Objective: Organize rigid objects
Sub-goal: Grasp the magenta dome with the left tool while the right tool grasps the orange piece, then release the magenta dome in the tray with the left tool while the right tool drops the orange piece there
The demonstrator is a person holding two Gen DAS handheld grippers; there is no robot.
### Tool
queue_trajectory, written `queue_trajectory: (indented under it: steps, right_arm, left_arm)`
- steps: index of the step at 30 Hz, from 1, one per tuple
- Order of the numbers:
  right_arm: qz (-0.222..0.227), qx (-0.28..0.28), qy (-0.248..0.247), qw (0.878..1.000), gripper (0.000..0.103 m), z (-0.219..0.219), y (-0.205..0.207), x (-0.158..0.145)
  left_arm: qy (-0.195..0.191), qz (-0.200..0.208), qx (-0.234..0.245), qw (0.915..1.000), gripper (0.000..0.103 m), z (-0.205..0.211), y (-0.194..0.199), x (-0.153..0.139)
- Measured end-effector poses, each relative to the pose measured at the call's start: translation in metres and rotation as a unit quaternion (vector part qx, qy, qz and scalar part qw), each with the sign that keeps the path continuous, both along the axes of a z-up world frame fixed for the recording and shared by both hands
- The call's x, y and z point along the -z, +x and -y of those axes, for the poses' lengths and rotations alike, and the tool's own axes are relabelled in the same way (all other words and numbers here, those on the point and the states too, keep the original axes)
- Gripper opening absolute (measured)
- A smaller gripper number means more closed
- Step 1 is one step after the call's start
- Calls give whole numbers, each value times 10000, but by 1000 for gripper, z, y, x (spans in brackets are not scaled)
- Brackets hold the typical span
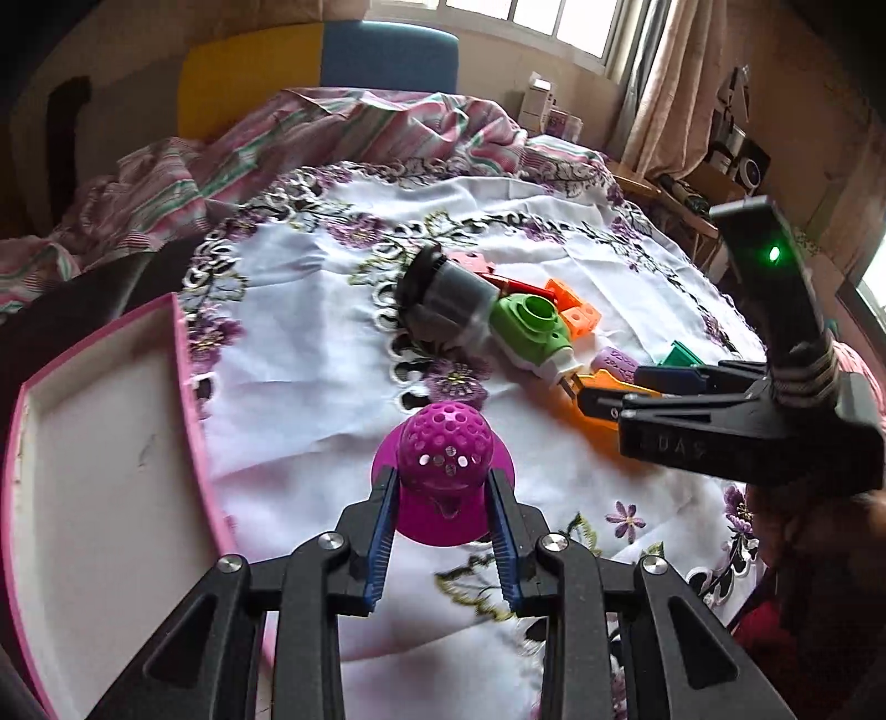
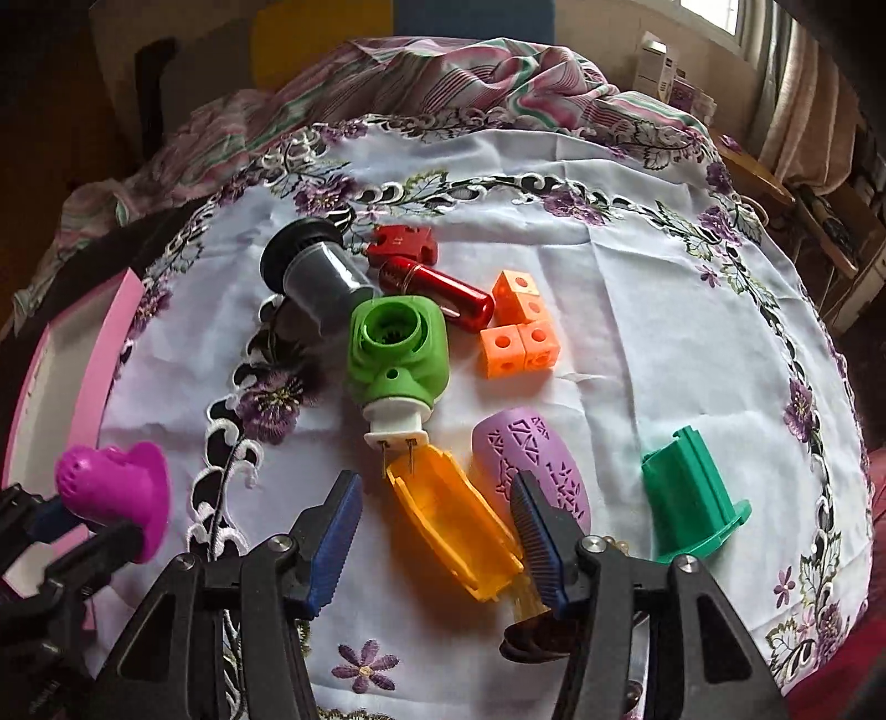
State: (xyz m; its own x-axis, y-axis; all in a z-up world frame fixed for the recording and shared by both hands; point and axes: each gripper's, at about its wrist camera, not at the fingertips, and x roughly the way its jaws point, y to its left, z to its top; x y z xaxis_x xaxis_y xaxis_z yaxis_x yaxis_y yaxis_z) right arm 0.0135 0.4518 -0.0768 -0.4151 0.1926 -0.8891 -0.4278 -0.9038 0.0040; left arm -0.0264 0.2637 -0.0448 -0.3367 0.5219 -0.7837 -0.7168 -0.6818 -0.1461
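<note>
This is a home, most likely a bedroom. An embroidered white cloth point(image 1: 343, 354) with purple flowers covers the work surface, and behind it lies a rumpled striped bedsheet point(image 1: 354, 127). Beyond the sheet, a window point(image 1: 531, 22) with beige curtains point(image 1: 664, 83) lets in daylight. Right of the cloth, a wooden shelf point(image 1: 692, 205) holds household clutter.

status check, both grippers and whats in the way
Left gripper shut on magenta perforated piece. Right gripper open around orange case, pads not pressing. Lilac shell crowds its right finger.
</note>
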Motion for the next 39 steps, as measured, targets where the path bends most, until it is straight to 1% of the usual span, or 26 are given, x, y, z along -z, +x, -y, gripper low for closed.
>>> queue_trajectory:
  steps: [5,6,8,9,10,11,12,15,20,23,25,30,33,37,39]
  right_arm:
    - [241,-205,353,9989,56,10,-4,7]
    - [295,-234,400,9985,55,11,-5,8]
    - [398,-302,553,9972,51,15,-7,10]
    - [446,-338,629,9965,44,17,-8,12]
    - [514,-363,721,9954,34,19,-9,14]
    - [595,-376,806,9943,29,21,-10,16]
    - [674,-396,816,9936,26,21,-11,19]
    - [733,-460,871,9924,26,24,-11,21]
    - [663,-555,693,9938,26,27,-12,20]
    - [575,-656,481,9950,26,32,-13,20]
    - [525,-727,341,9954,26,35,-14,20]
    - [456,-780,152,9958,26,38,-16,22]
    - [410,-806,47,9959,26,38,-16,22]
    - [286,-881,-105,9956,26,40,-16,20]
    - [166,-909,-237,9954,26,39,-15,17]
  left_arm:
    - [-10,-132,-254,9996,32,22,-4,-9]
    - [-6,-163,-299,9994,32,26,-5,-11]
    - [-12,-210,-395,9990,32,34,-6,-13]
    - [-16,-232,-443,9987,32,38,-7,-14]
    - [-11,-255,-485,9985,32,42,-7,-15]
    - [-8,-278,-519,9983,32,46,-8,-17]
    - [-18,-306,-550,9980,32,49,-9,-18]
    - [-49,-329,-672,9972,32,62,-14,-18]
    - [-244,-423,-974,9940,32,85,-32,-13]
    - [-487,-448,-1175,9909,32,98,-52,-1]
    - [-587,-377,-1333,9886,32,108,-70,7]
    - [-886,-400,-1685,9809,32,124,-112,22]
    - [-1013,-376,-1874,9763,32,128,-133,30]
    - [-1066,-397,-2089,9713,33,130,-154,33]
    - [-1093,-432,-2257,9671,43,133,-159,31]
